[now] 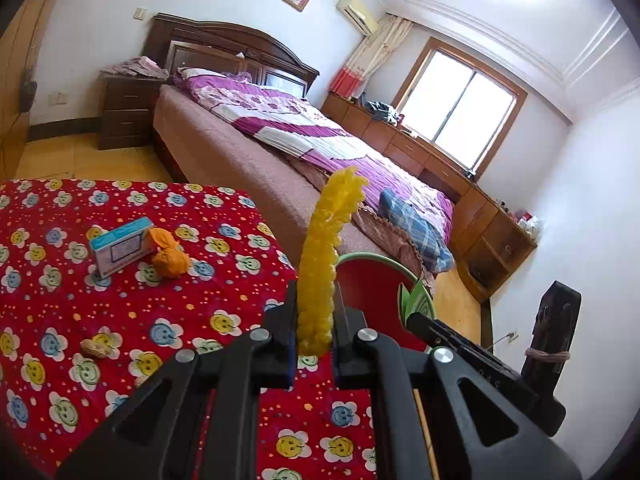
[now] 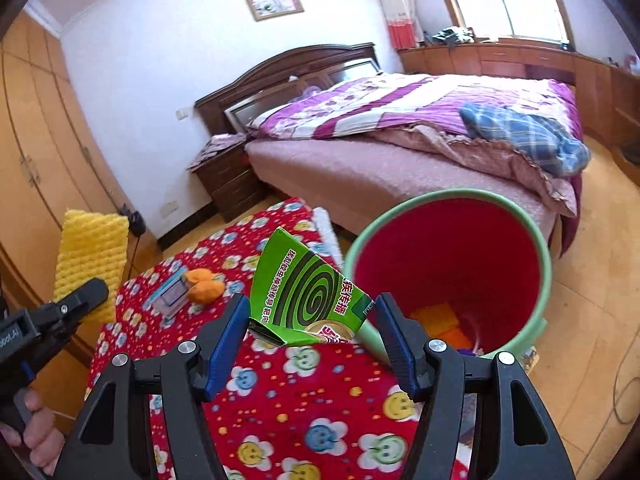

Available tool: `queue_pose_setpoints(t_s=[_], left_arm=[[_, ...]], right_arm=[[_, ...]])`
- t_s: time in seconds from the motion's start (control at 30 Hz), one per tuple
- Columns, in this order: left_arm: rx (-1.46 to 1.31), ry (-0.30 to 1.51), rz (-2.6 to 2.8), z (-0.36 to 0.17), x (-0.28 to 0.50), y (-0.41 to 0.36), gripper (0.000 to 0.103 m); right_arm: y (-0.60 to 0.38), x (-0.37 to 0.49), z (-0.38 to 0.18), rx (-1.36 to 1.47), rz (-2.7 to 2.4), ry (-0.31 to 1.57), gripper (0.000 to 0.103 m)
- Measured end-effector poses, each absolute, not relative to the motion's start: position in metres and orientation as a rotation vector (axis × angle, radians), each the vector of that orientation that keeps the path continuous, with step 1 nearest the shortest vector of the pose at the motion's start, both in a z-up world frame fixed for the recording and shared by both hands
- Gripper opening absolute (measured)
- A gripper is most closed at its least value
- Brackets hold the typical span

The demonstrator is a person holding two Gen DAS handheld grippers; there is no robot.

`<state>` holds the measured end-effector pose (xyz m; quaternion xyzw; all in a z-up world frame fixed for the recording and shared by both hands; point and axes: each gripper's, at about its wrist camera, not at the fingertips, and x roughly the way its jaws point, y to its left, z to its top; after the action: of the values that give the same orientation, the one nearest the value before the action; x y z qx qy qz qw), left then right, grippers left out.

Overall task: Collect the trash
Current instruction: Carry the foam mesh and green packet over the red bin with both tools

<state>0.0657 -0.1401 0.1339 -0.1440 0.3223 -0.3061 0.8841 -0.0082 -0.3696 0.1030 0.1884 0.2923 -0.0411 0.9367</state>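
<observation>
The trash is spread out, some on the surface (image 1: 132, 312) with the red flower cloth, some held, and some already in the bin. On the far left of the surface lie a small blue and white box (image 1: 120, 251) and an orange peel (image 1: 170, 259) touching it. Nearer, on the left, lies a peanut shell (image 1: 94, 349). None of these is picked up yet.

In the middle, the left gripper (image 1: 315, 322) pinches the low end of a yellow foam net (image 1: 324, 256). The net stands tall and bends at the top. It is soft and floppy, so it may slip out or flop over the bin's rim and fall on the floor.

To the right, the right gripper (image 2: 310, 334) has its jaws wide, with a green flat carton (image 2: 304, 296) between them. The left blue pad seems to touch the carton, but I cannot tell if the right one does, so the hold looks weak. The carton sits at the surface's edge, just beside the bin. If the jaws close badly, it may tip and drop between the surface and the bin.

At the far right is the red bin with a green rim (image 2: 448, 196). It leans in this view and holds some trash at its bottom. A hard bump from either gripper may knock it over and spill it.
</observation>
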Motion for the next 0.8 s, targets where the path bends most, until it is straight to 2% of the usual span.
queue_pose_setpoints(t_s=[0.8], left_arm=[[-0.132, 0.813, -0.793, 0.082, 0.104, -0.277, 0.011]], right_arm=[[-0.463, -0.017, 0.060, 0.543, -0.265, 0.628, 0.066]])
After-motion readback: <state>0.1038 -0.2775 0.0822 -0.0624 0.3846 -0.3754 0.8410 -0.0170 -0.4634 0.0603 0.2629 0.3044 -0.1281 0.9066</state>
